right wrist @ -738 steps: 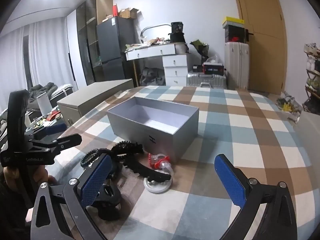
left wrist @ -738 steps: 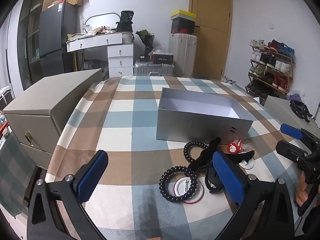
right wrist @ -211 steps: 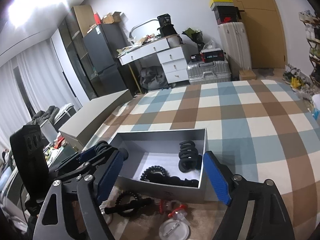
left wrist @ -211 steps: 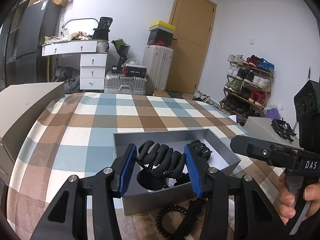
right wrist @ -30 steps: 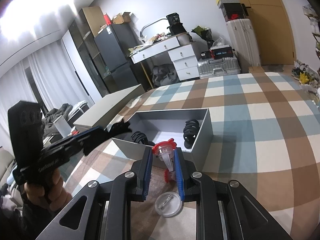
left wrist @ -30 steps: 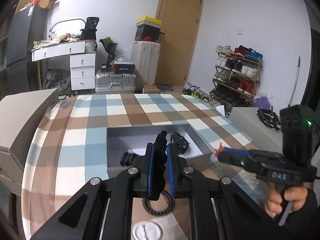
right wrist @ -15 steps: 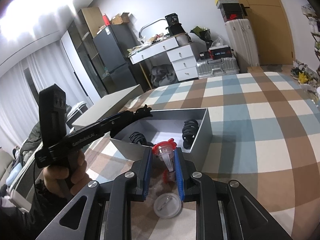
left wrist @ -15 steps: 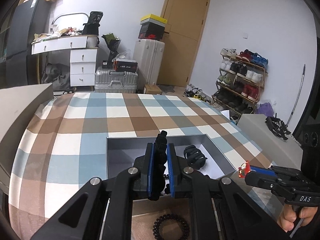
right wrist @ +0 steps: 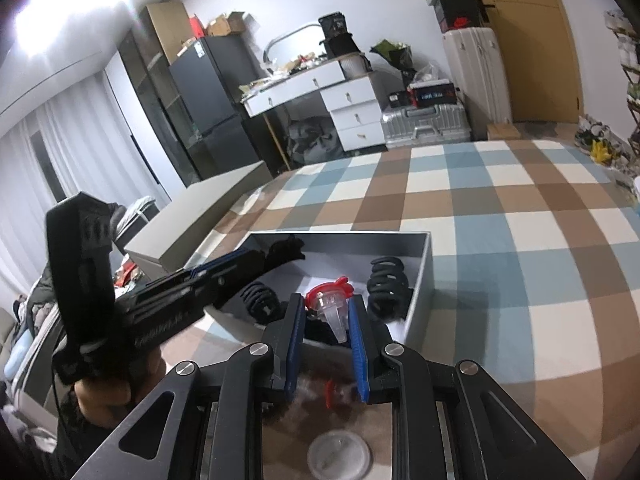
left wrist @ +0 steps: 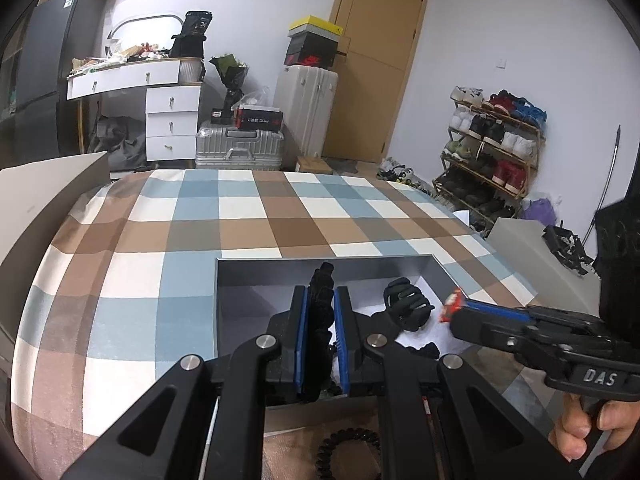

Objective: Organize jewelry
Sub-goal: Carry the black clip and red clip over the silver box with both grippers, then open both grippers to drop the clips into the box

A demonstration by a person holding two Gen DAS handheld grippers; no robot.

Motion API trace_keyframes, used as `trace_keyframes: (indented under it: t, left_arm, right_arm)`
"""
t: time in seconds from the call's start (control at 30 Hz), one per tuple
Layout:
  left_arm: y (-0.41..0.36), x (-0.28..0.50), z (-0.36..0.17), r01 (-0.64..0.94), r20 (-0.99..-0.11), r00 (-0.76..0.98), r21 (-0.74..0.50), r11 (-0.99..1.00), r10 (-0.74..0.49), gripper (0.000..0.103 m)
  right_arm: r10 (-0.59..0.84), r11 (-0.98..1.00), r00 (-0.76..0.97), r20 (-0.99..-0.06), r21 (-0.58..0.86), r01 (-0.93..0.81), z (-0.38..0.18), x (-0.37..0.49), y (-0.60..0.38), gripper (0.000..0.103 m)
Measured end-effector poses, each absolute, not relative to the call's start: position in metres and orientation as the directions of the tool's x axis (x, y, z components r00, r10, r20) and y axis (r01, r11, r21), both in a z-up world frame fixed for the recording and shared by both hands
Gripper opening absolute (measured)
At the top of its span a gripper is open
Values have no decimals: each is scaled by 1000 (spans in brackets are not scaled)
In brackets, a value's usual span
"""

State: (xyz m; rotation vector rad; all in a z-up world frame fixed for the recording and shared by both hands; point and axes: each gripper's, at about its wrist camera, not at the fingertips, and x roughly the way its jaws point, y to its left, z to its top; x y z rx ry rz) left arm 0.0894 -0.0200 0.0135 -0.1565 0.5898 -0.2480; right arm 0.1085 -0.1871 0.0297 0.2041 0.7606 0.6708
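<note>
The left gripper (left wrist: 321, 332) is clamping a black hair clip (left wrist: 320, 312) over the near part of the grey box (left wrist: 224, 280), and the right gripper (right wrist: 327, 328) is pinching a red-and-clear ornament (right wrist: 329, 304) at the box's near wall, both evidently positioned for release inside, where two black claw clips (right wrist: 387, 284) are lying.

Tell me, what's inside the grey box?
Inside the grey box lie two black claw clips on white paper. The grippers cover the near part, so anything there is hidden.
</note>
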Motion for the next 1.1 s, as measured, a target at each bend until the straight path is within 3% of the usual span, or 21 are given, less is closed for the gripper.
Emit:
trace_keyframes:
  t: [0.37, 0.87, 0.93, 0.97, 1.0, 1.1]
  left_arm:
    - [-27, 91, 5, 201, -591, 754, -206, 958, -286, 8]
    - [-27, 91, 7, 206, -566, 769, -222, 953, -298, 8]
    - [-27, 90, 7, 207, -562, 771, -223, 953, -299, 8]
    - [-27, 90, 8, 209, -558, 774, -222, 952, -300, 8]
    - [-27, 89, 8, 211, -555, 775, -220, 952, -301, 8]
    - [-30, 88, 9, 218, -551, 779, -212, 953, -301, 8]
  right_arm:
    - [616, 785, 513, -598, 413, -461, 21, 121, -184, 21]
    - [625, 778, 506, -594, 422, -466, 23, 125, -176, 24]
    - [623, 780, 507, -596, 416, -468, 25, 123, -176, 27]
    - [619, 782, 514, -594, 409, -469, 26, 121, -177, 34]
    - [616, 785, 523, -589, 404, -470, 28, 119, -178, 47]
    - [602, 797, 556, -574, 380, -470, 36, 108, -185, 56]
